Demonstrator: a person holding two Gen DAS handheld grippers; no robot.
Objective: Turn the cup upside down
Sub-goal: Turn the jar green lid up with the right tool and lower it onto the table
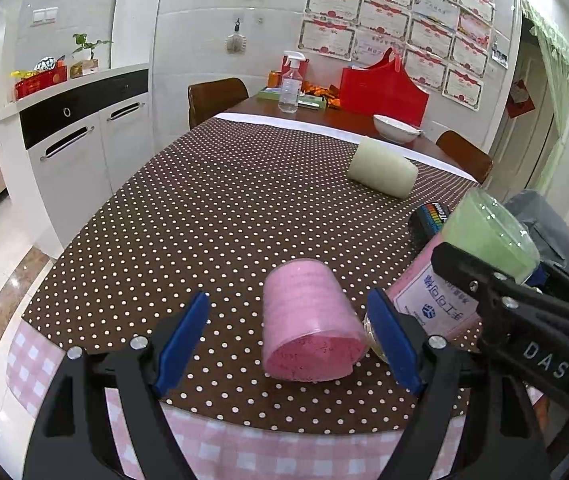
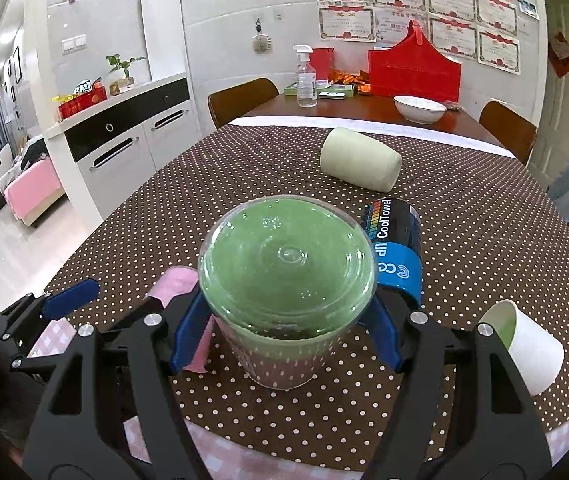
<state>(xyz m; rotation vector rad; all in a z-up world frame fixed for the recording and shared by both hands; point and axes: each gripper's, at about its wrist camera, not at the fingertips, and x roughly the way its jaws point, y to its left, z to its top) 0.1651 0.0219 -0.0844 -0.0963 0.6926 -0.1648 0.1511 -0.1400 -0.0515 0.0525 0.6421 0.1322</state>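
Note:
My right gripper (image 2: 286,330) is shut on a clear plastic cup with a green base (image 2: 287,264). It holds the cup upside down, base up, with the rim on or just above the dotted tablecloth (image 2: 244,168). In the left wrist view the same cup (image 1: 484,236) is at the right, tilted, in the black right gripper. My left gripper (image 1: 296,344) is open around a pink cup (image 1: 308,324) that lies on its side between the blue pads without touching them.
A pale cream cup (image 2: 360,158) lies on its side farther back. A black-and-blue CoolTowel can (image 2: 398,240) lies behind the green cup. A white paper cup (image 2: 524,344) lies at the right edge. A bowl (image 2: 420,109), spray bottle (image 2: 306,78) and red bag (image 2: 414,68) stand at the far end.

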